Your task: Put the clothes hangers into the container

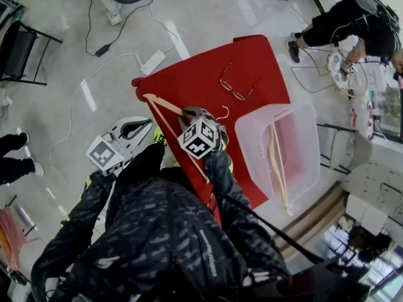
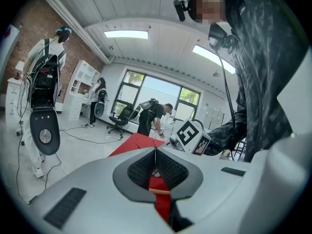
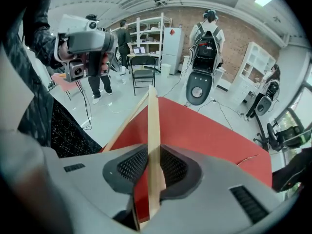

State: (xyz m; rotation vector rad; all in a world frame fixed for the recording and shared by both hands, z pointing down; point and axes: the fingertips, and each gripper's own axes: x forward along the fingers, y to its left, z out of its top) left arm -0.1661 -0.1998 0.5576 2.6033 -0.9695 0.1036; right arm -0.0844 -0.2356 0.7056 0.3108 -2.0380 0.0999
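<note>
Red table (image 1: 252, 55) stands on a grey floor (image 1: 56, 61) strewn with cables (image 1: 89, 24). The right gripper (image 3: 153, 155) clamps a wooden hanger (image 3: 153, 126) over it, beside the clear container (image 1: 305, 150) holding another hanger (image 1: 277, 162). The left gripper (image 2: 156, 152) is closed, empty.

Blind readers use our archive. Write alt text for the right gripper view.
The right gripper has its jaws shut on a wooden clothes hanger, which points away from the camera over a red table. Beyond are a pale floor, a black chair and a brick wall.
</note>
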